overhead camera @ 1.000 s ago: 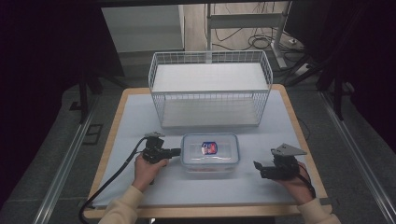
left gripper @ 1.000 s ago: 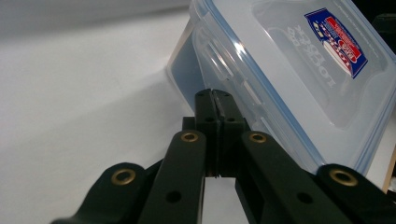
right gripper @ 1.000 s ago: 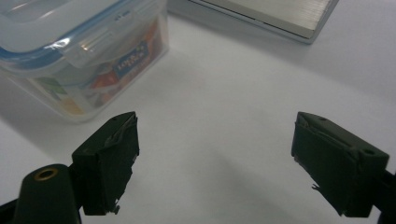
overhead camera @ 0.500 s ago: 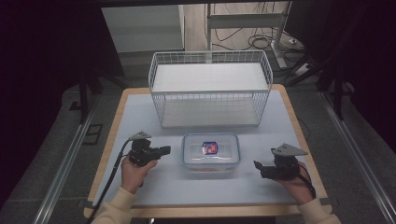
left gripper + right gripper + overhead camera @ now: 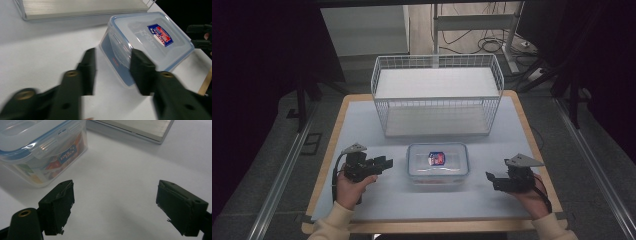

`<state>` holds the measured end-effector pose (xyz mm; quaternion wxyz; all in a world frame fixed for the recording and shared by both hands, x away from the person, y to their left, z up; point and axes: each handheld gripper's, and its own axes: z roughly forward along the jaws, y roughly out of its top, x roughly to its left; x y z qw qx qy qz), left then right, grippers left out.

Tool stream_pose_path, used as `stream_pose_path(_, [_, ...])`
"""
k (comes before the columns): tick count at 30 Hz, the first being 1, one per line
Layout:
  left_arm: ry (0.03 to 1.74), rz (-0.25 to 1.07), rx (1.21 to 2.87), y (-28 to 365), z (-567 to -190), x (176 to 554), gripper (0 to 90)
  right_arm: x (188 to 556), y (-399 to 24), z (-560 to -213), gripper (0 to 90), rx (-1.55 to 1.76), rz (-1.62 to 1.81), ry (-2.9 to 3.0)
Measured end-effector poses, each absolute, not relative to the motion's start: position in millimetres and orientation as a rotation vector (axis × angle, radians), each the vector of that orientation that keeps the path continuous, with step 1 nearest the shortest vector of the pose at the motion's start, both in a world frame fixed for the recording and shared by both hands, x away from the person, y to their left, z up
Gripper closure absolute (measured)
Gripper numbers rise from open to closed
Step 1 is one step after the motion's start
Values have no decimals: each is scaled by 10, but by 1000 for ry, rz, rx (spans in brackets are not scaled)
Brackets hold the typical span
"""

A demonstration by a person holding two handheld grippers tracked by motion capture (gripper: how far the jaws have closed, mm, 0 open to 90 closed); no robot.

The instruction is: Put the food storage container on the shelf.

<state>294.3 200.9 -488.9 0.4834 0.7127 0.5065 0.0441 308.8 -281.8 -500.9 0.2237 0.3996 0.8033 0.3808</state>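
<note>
two grippers sit low over the white table (image 5: 362, 125), one at each side of a clear lidded container (image 5: 437, 162). the left gripper (image 5: 384, 163), jaws apart with nothing between them, points at the container's near end from just beside it. the right gripper (image 5: 490, 179) is spread wide and empty, a little farther off. behind the container stands a white wire basket (image 5: 437, 75).

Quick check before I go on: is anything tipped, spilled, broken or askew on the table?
Nothing stands out. The lidded container sits flat and closed in front of the upright wire basket, and both the left gripper and right gripper are open beside it.
</note>
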Motion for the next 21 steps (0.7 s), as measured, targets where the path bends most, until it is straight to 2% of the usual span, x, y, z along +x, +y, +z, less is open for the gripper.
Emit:
stream_pose_path(3, [1250, 79, 1711, 2031, -4888, 2947, 370, 3102, -2819, -5021, 147, 1112, 1059, 2219])
stream_pose_path(9, [1258, 46, 1697, 2019, -4898, 2966, 232, 3102, -2814, -5010, 150, 1116, 1085, 2225])
stream_pose_path(21, [1249, -140, 1692, 1777, -5009, 3124, 125, 3116, -2708, -4822, 144, 1179, 1367, 2326])
